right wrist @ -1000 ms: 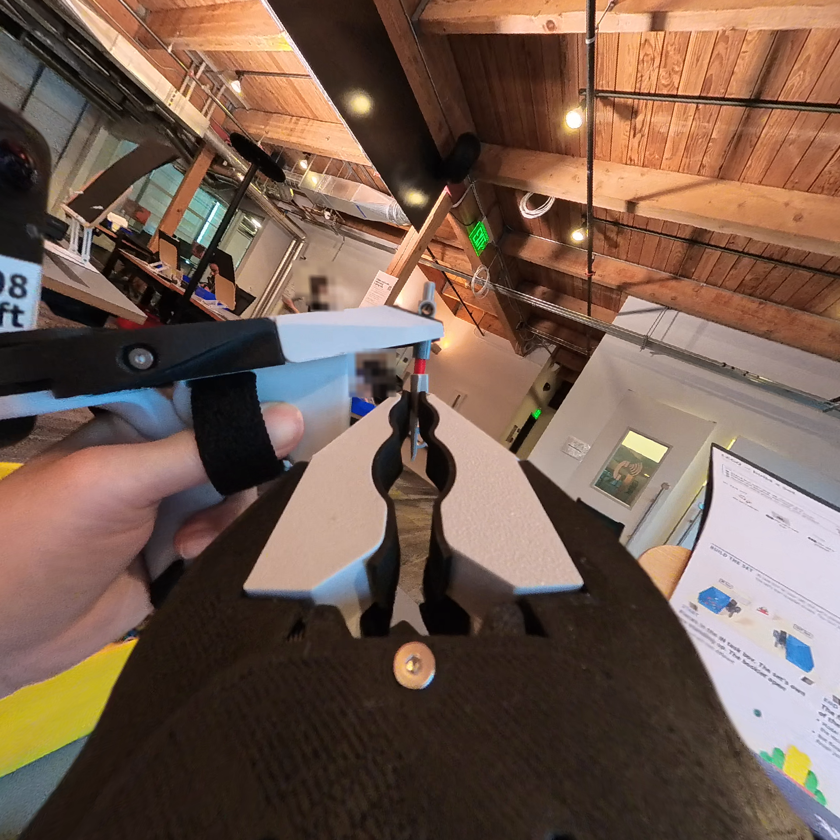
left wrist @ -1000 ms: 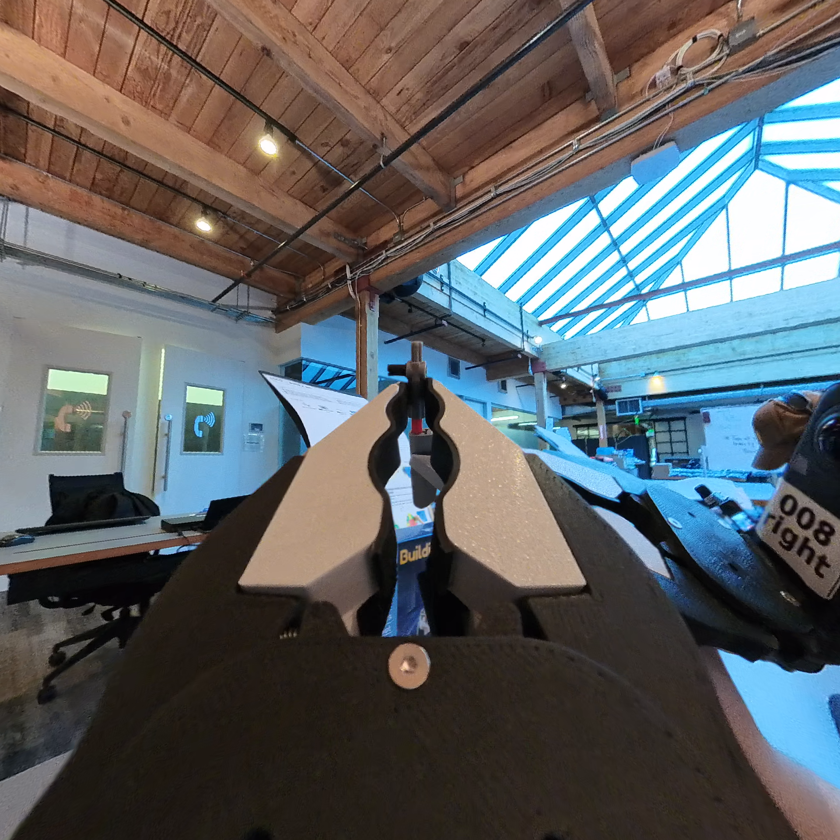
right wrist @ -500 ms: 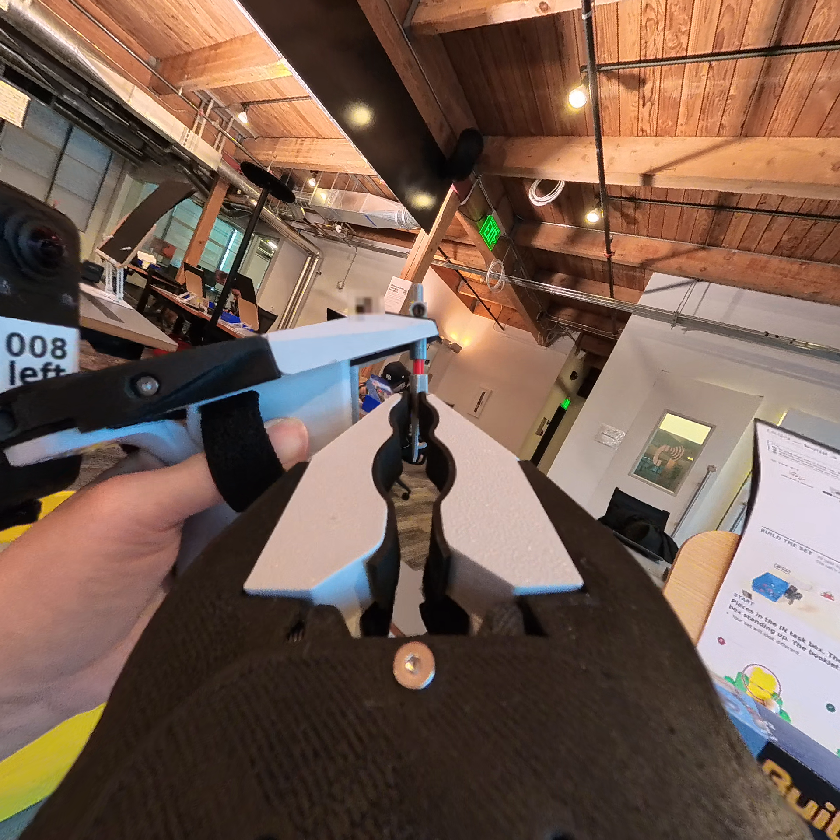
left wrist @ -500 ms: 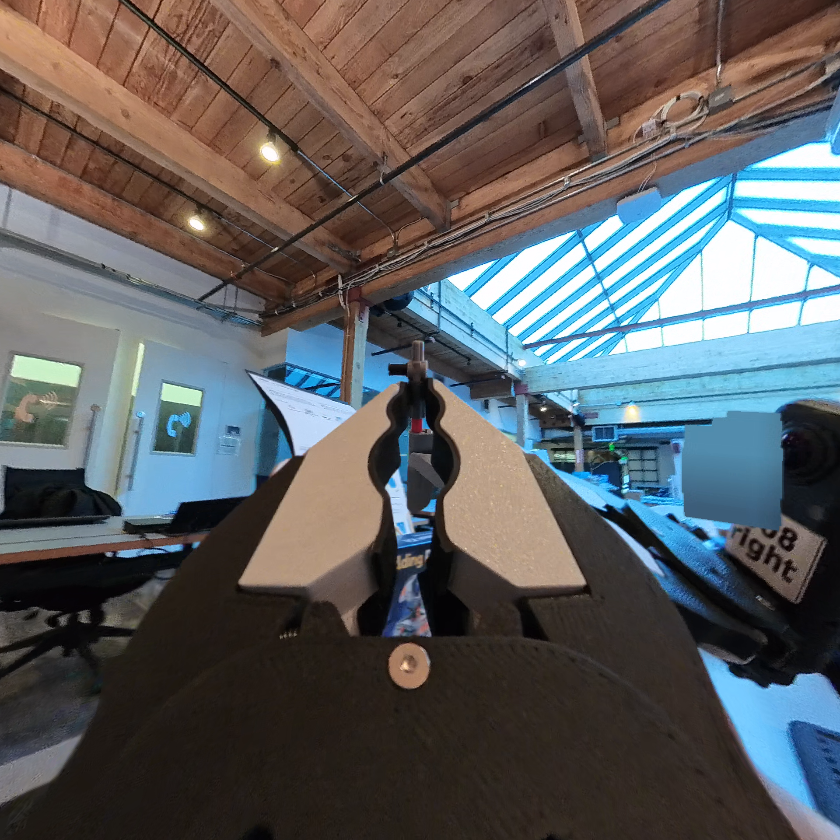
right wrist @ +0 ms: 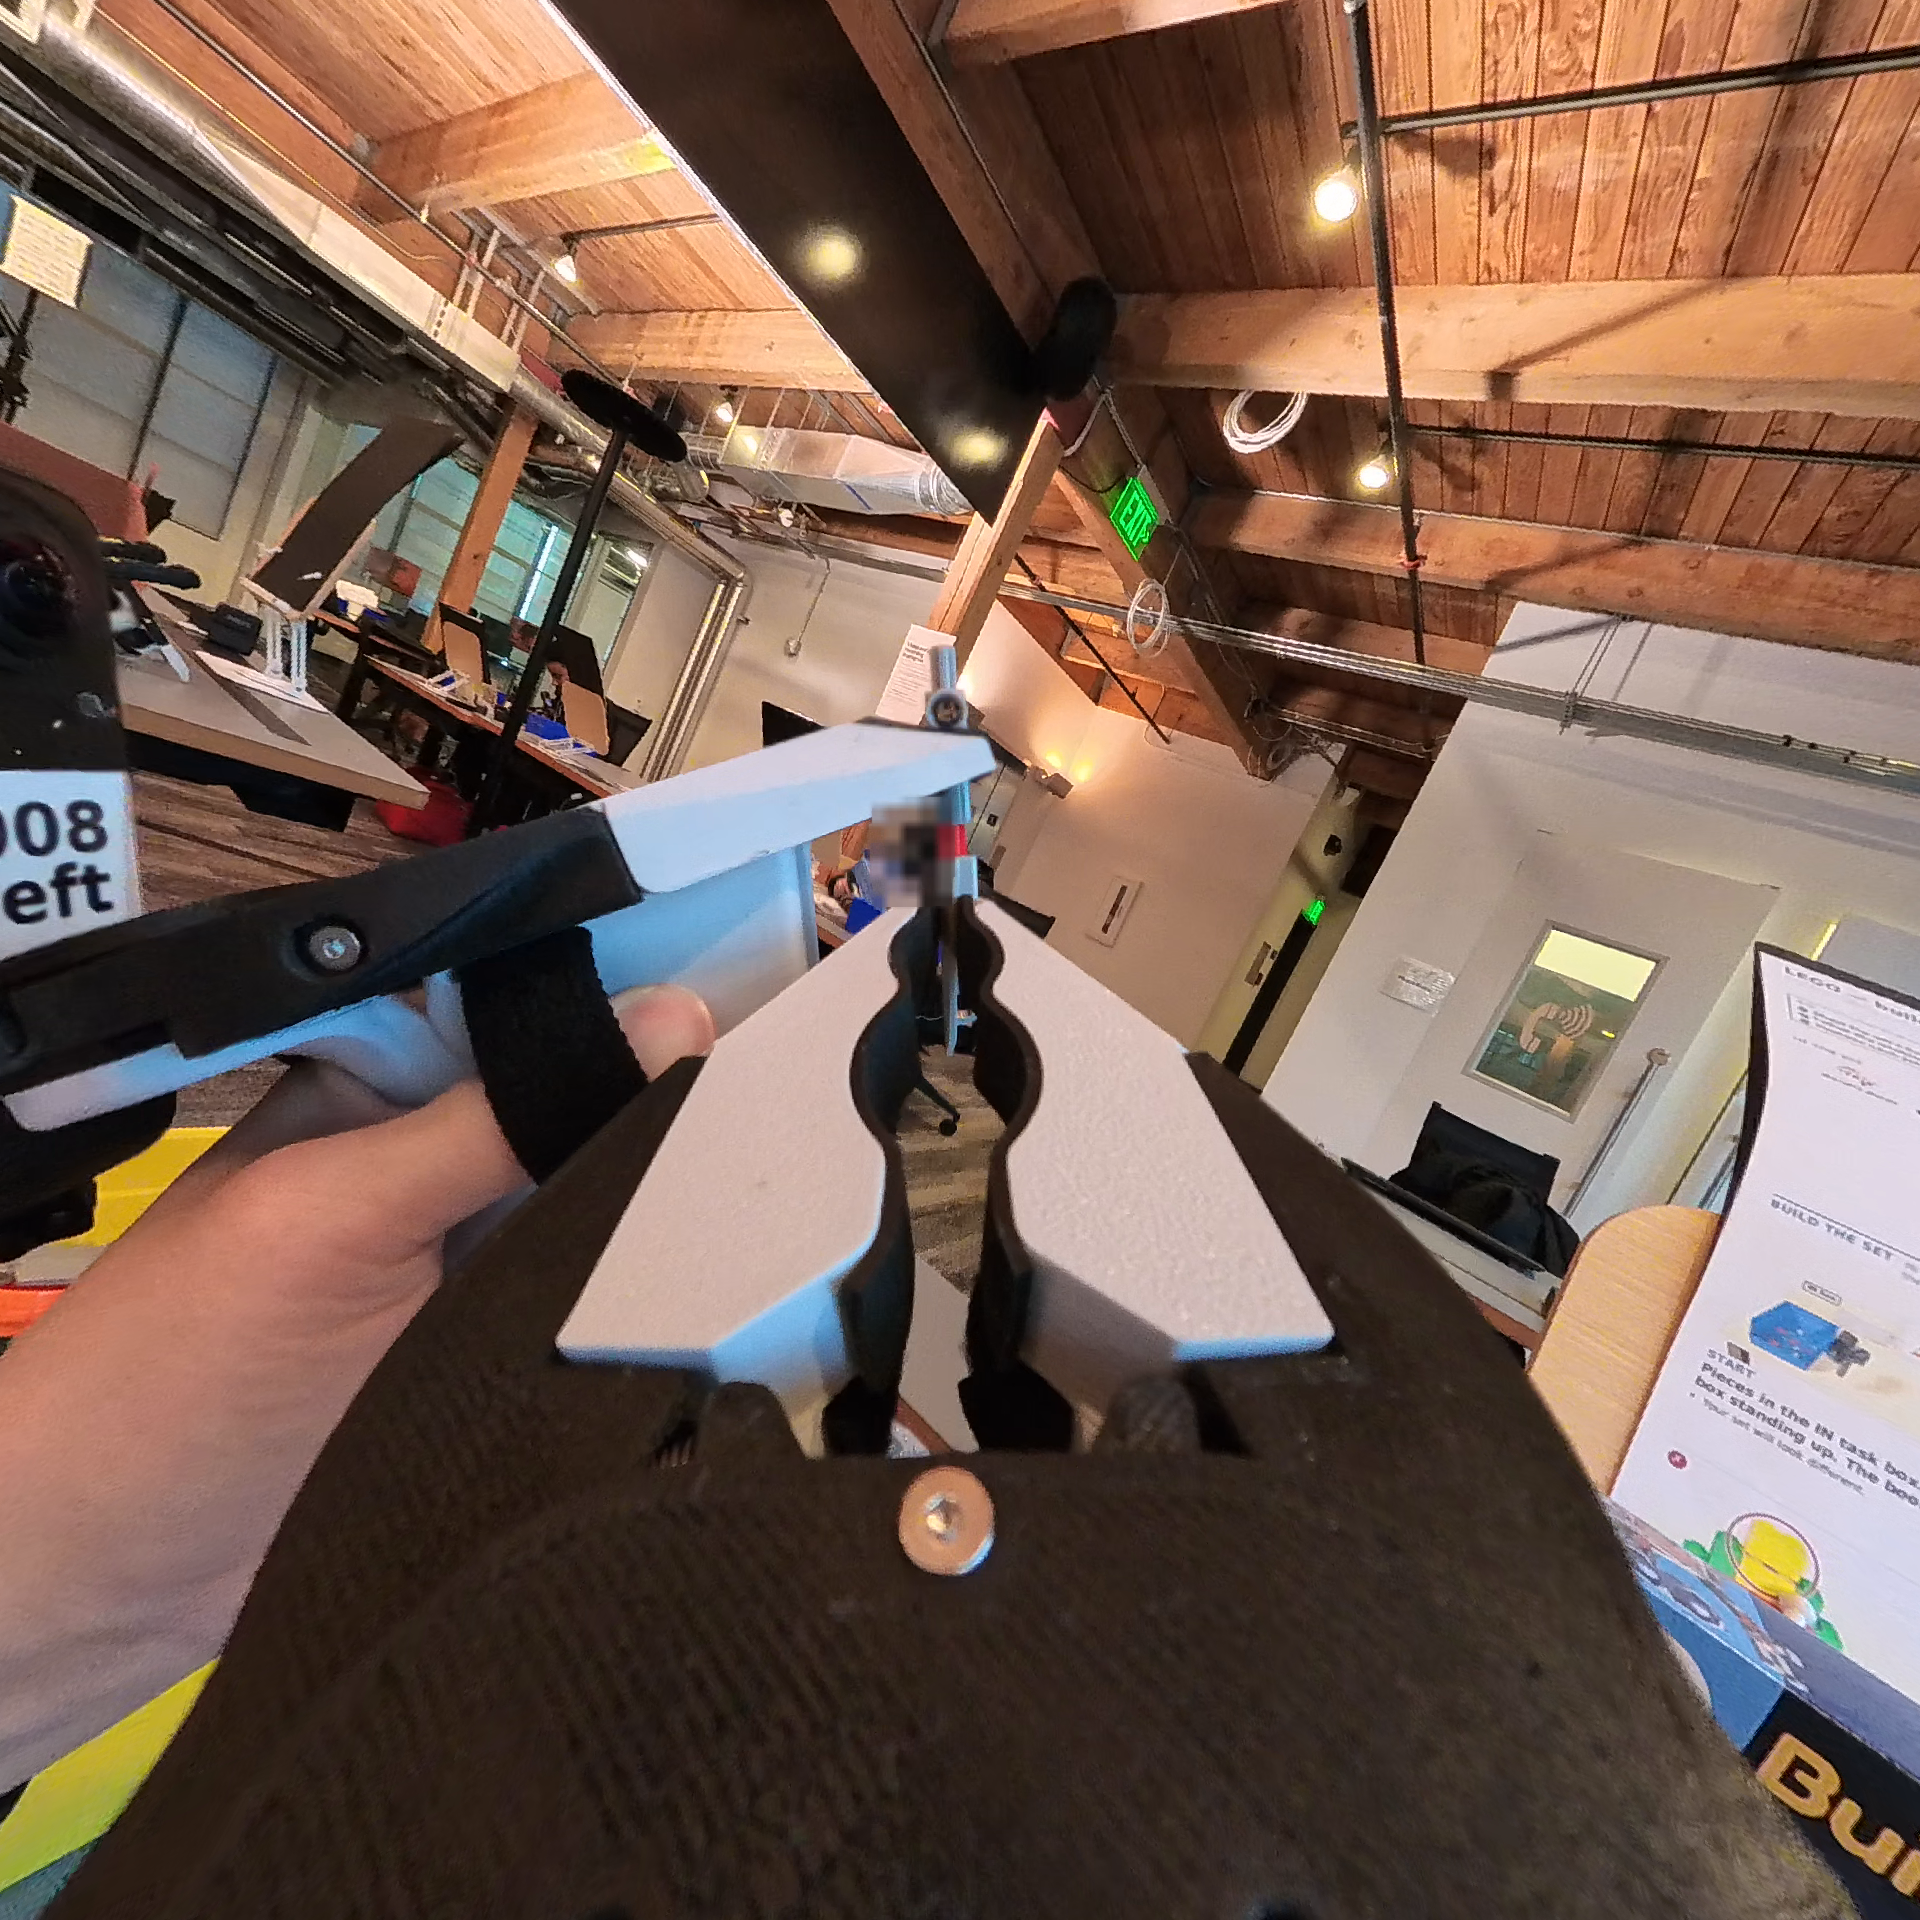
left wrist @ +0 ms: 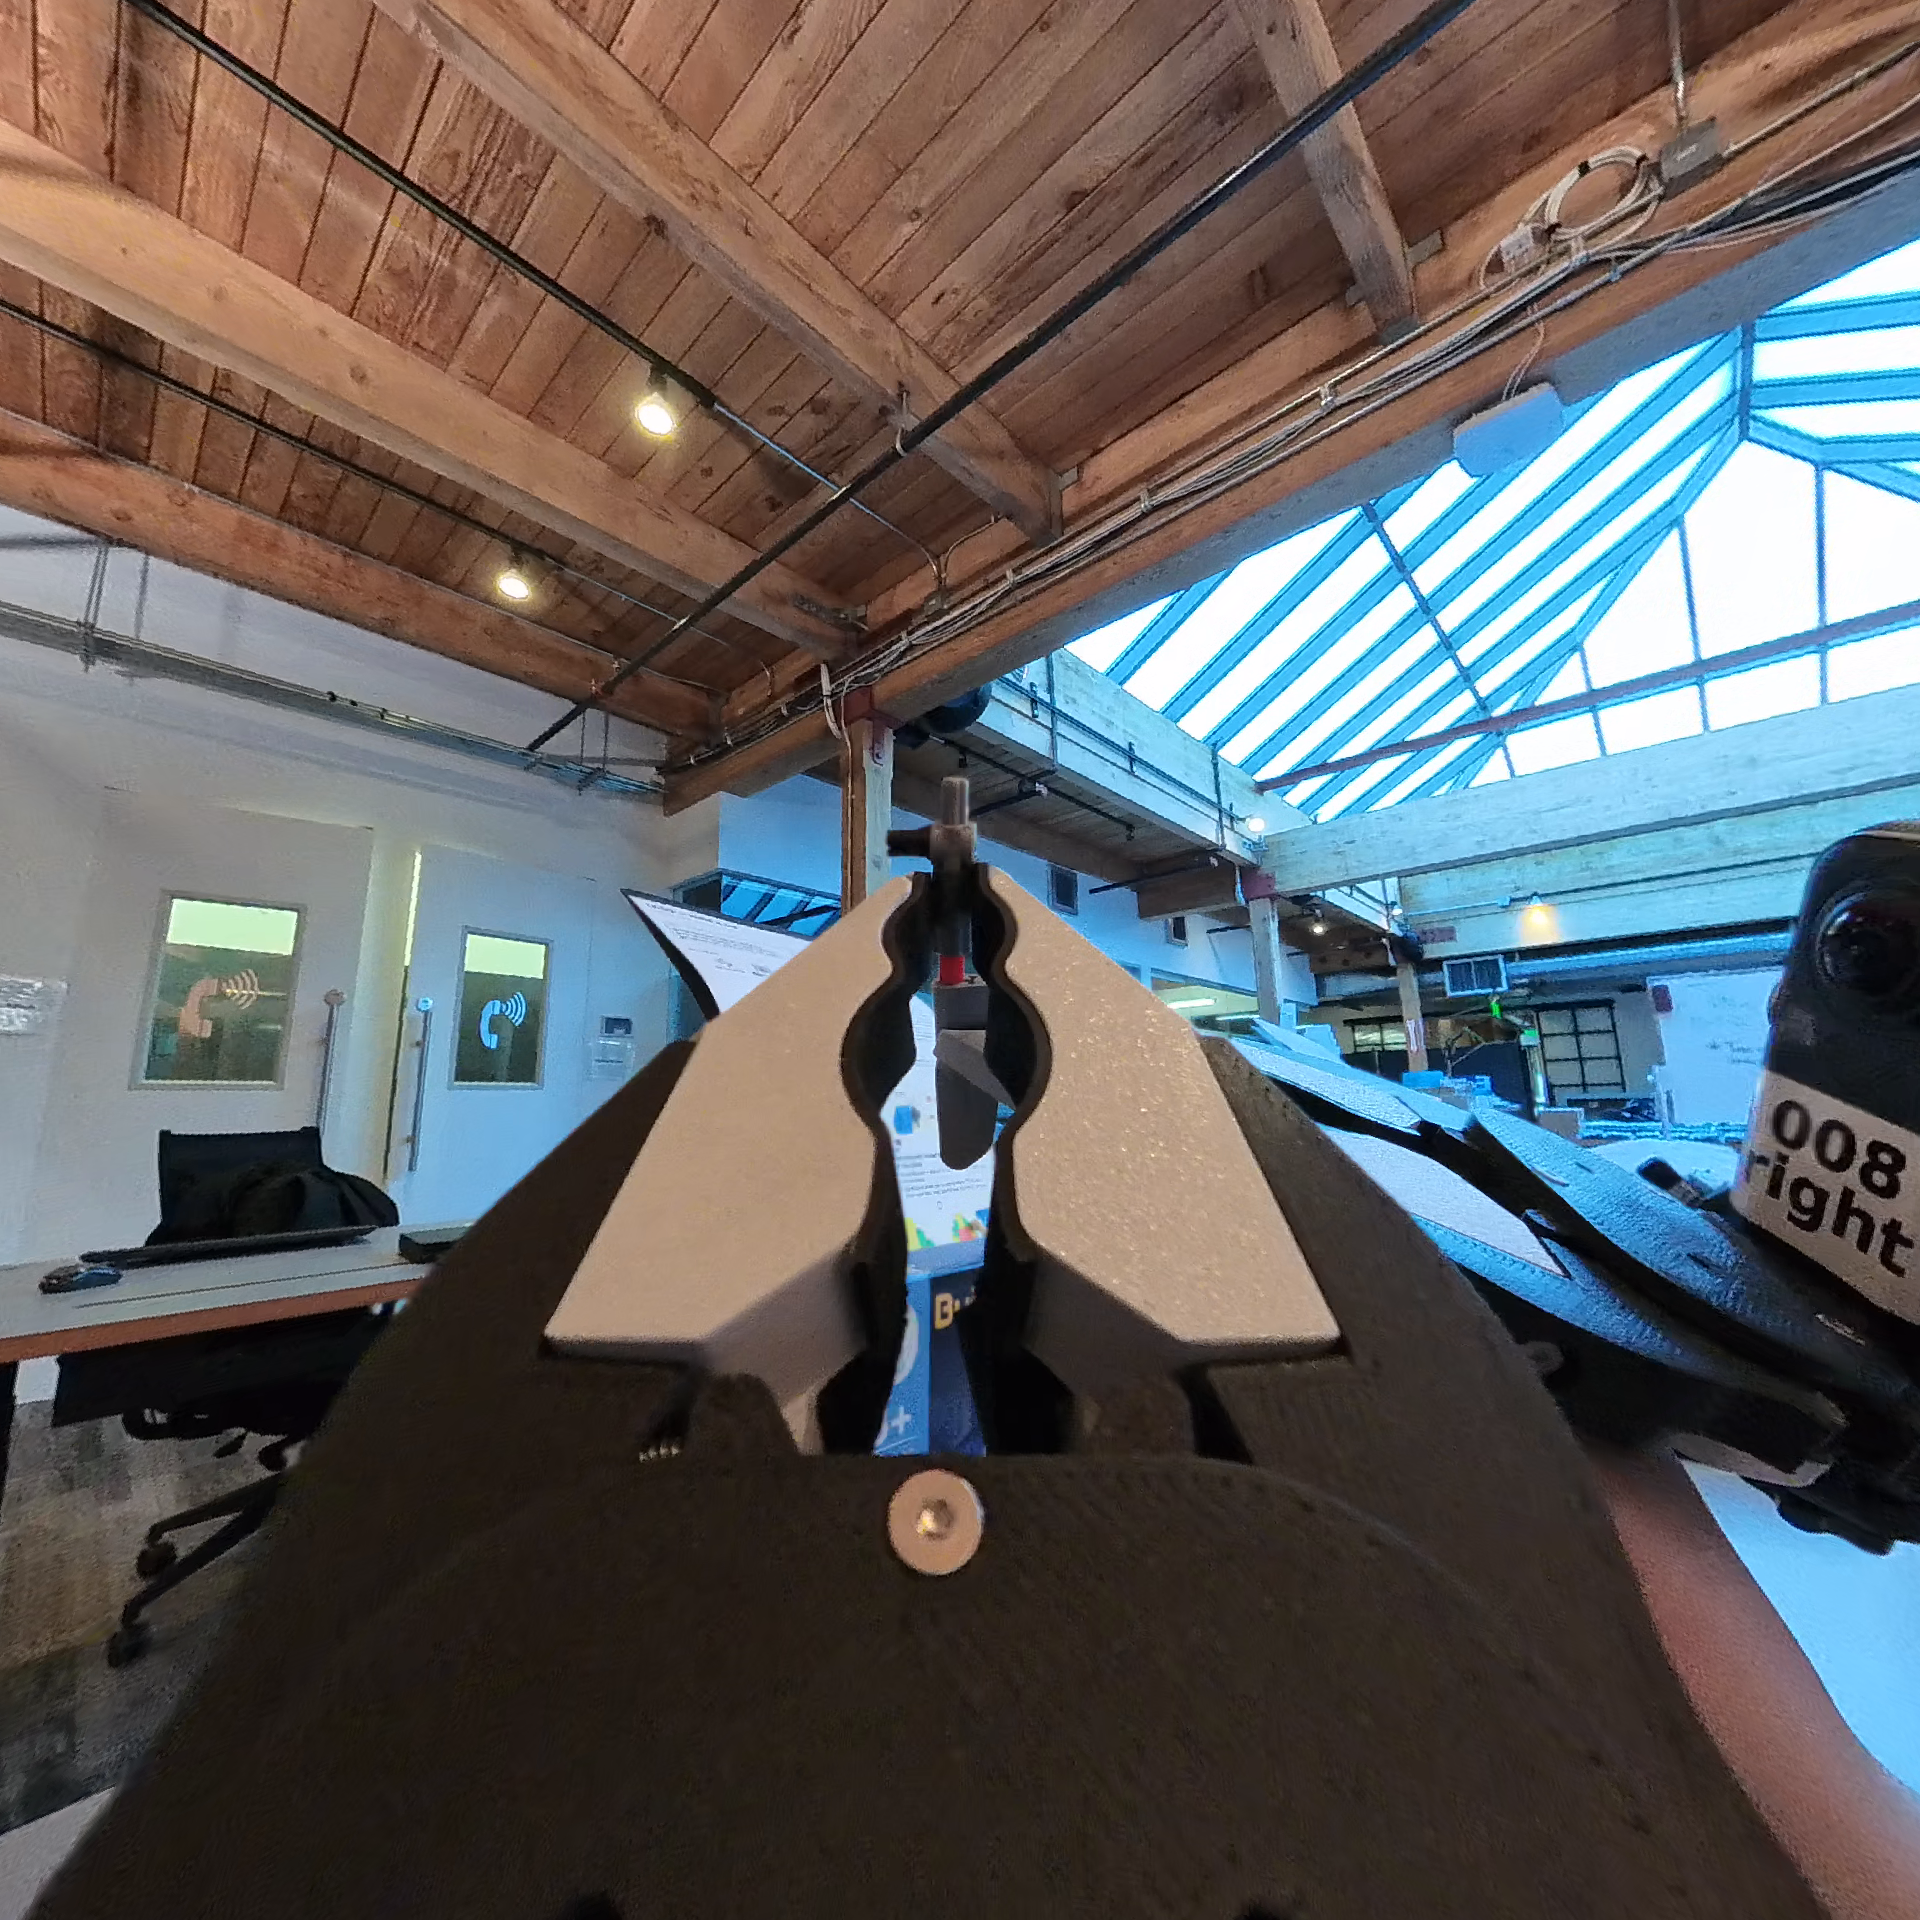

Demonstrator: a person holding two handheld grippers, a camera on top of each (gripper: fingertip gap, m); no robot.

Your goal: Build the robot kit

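Your left gripper (left wrist: 951, 894) and right gripper (right wrist: 951, 920) are both clamped on one slim grey rod assembly (right wrist: 948, 748) with a red collar, held upright in mid-air between them, the double grip steadying it. Your left hand (right wrist: 249, 1299) works the trigger.

Right claw (right wrist: 954, 920) pinches a thin rod (right wrist: 953, 831) (grey, red-banded).

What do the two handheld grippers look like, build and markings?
Both match: a textured black printed body with one silver screw at centre, and two light grey wedge fingers with wavy black inner pads. Left gripper, right gripper. Seen side-on in the right wrist view, the left one has a white grip with a black finger strap. Each carries a black camera above a white printed label.
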